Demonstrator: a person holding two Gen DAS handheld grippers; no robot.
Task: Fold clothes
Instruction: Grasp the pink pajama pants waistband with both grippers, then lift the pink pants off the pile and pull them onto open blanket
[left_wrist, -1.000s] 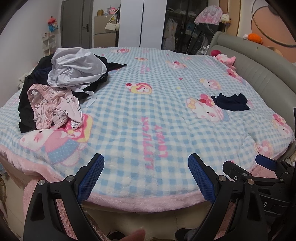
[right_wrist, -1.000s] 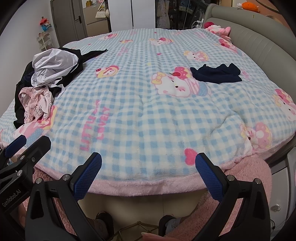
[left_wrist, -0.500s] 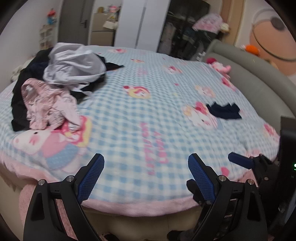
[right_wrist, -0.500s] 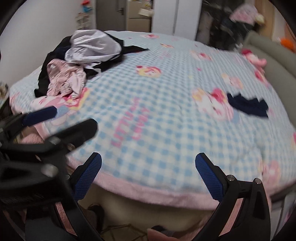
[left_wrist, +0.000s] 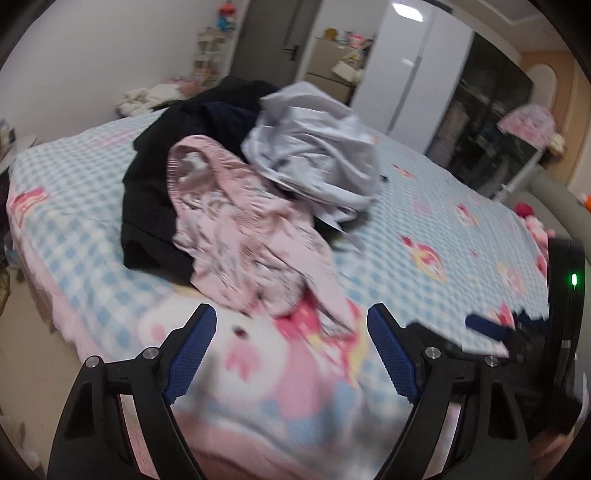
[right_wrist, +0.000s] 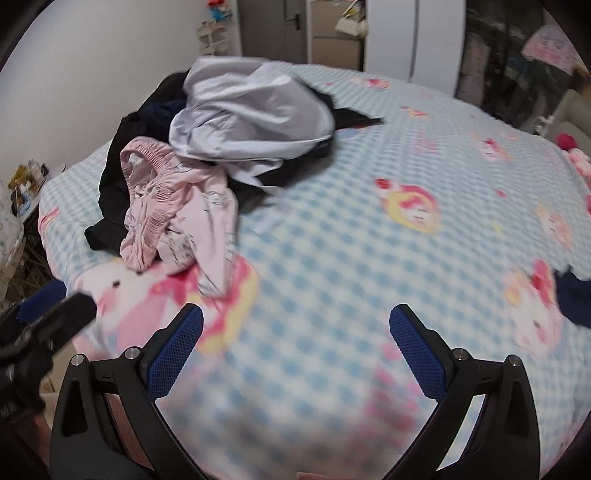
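Both jaws wide open, empty — risk of snagging several tangled garments (left_wrist: 236, 221) at once on the bed (right_wrist: 369, 240).

A wide bed fills the room, covered by a blue-and-white checked fleece blanket (right_wrist: 369, 236) printed with pink cartoon figures and edged in pink. Behind it rises a plain pale wall (left_wrist: 110, 55), with a small white shelf unit of toys (left_wrist: 207, 55) standing against it beside a dark grey door with a metal handle (left_wrist: 273, 40). Next to the door stands a low beige cabinet piled with clutter (left_wrist: 332, 74), then tall glossy white wardrobe doors (left_wrist: 424, 66) catching a ceiling light. Further right a dark glass-fronted wardrobe (left_wrist: 491, 122) shows hanging things dimly. The grey padded headboard (left_wrist: 554, 199) curves along the right side, below a peach wall with an arched niche (left_wrist: 546, 81).
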